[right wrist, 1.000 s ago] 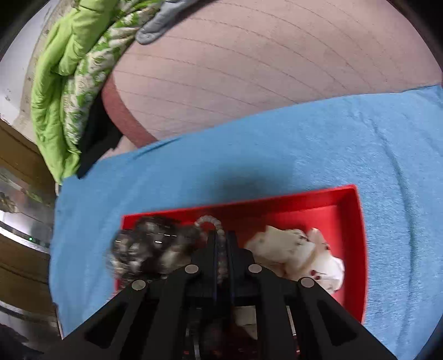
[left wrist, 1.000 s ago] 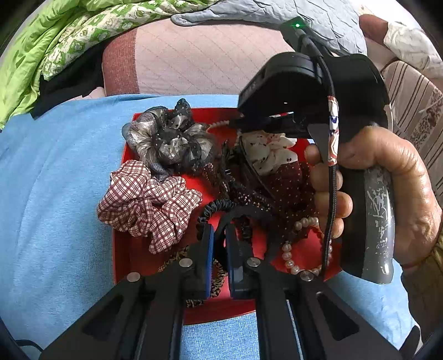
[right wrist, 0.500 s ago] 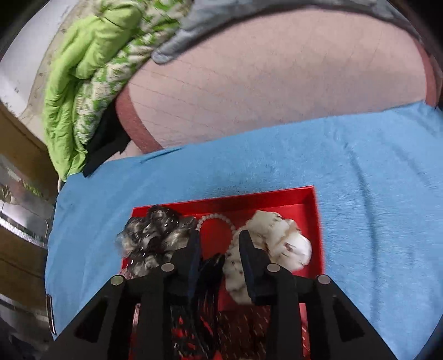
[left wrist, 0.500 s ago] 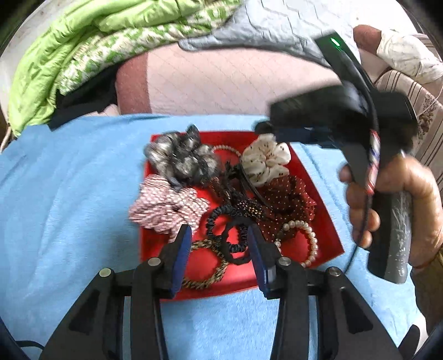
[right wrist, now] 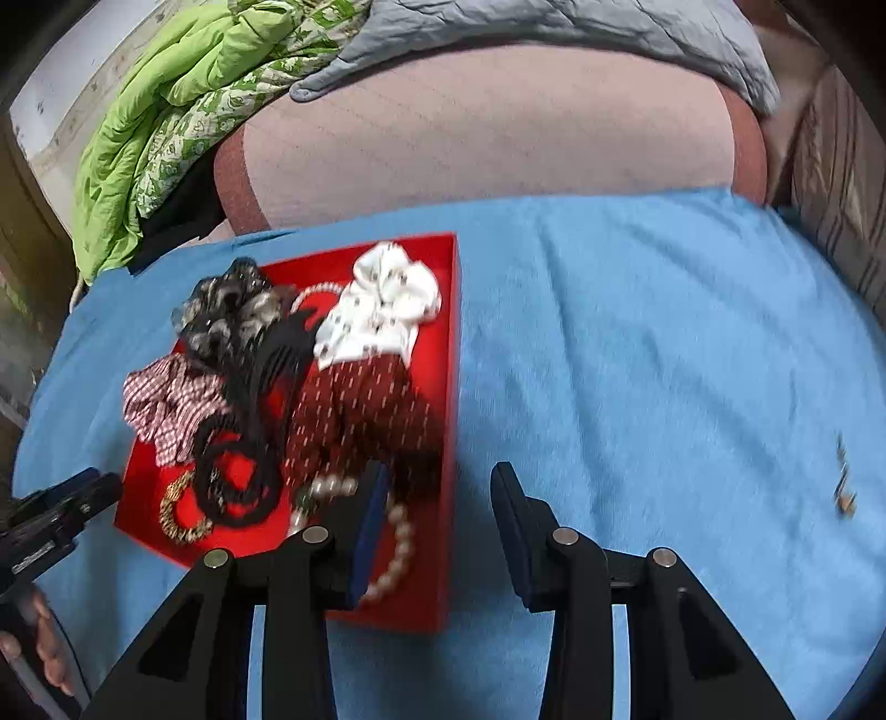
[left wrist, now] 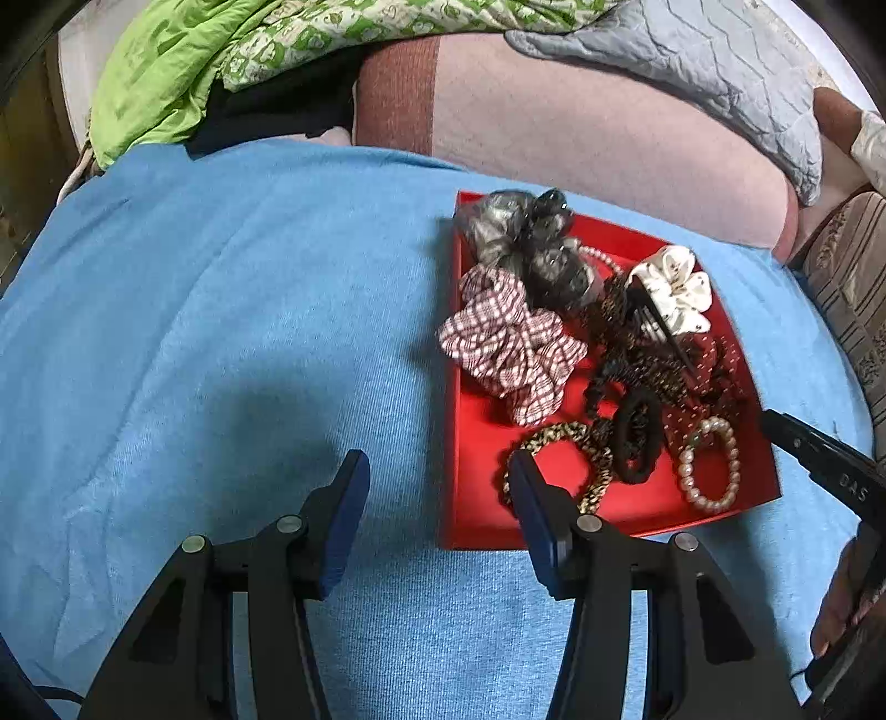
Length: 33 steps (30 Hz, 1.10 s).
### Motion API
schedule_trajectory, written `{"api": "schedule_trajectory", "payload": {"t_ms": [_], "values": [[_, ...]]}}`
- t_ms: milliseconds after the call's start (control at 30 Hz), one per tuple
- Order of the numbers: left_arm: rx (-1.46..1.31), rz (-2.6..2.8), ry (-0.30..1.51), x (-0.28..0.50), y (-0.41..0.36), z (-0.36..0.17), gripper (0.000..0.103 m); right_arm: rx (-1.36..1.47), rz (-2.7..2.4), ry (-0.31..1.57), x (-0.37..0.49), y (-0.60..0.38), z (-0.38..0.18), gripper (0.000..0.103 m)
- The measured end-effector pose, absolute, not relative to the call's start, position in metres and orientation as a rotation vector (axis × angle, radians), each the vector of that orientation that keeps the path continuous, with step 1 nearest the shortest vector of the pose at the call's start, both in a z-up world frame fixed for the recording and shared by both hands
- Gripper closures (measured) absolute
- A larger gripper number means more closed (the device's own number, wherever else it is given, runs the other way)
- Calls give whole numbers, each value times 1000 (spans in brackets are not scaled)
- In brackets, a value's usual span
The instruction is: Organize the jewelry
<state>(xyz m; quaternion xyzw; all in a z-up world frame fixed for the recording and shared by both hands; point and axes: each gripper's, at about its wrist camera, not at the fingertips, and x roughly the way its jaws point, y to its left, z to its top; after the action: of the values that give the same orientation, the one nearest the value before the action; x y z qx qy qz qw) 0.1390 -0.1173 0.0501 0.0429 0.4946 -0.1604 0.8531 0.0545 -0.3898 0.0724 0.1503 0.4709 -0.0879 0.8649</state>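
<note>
A red tray (left wrist: 476, 443) (right wrist: 451, 343) sits on a blue cloth and holds several hair ties and beads: a checked scrunchie (left wrist: 509, 343), a grey scrunchie (left wrist: 526, 238), a white floral scrunchie (left wrist: 675, 288) (right wrist: 382, 304), a dark red dotted scrunchie (right wrist: 360, 410), a black hair tie (left wrist: 637, 437), a leopard tie (left wrist: 559, 443) and a pearl bracelet (left wrist: 711, 465) (right wrist: 396, 548). My left gripper (left wrist: 437, 482) is open and empty, just left of the tray's near corner. My right gripper (right wrist: 437, 498) is open and empty, over the tray's near right edge.
The blue cloth (left wrist: 221, 332) (right wrist: 664, 360) covers the surface. A pink cushion (left wrist: 581, 127), a green quilt (left wrist: 166, 61) and a grey quilt (left wrist: 720, 50) lie behind it. A small brownish item (right wrist: 844, 487) lies on the cloth at far right.
Both grippers opened, released what they held and drew back from the tray. The left one moved off to the left, the right one off to the right.
</note>
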Motion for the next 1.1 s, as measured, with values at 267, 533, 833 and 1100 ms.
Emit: {"api": "schedule_trajectory", "payload": {"t_ms": [267, 533, 833, 1100], "values": [[173, -311, 1042, 141, -133, 40, 52, 317, -219, 1001, 56, -386, 60, 61], [154, -352, 1093, 129, -141, 32, 76, 293, -202, 1107, 60, -376, 39, 78], [137, -343, 1067, 101, -137, 46, 71, 308, -212, 1091, 39, -381, 45, 79], [151, -273, 898, 59, -117, 100, 45, 370, -228, 923, -2, -383, 93, 56]]}}
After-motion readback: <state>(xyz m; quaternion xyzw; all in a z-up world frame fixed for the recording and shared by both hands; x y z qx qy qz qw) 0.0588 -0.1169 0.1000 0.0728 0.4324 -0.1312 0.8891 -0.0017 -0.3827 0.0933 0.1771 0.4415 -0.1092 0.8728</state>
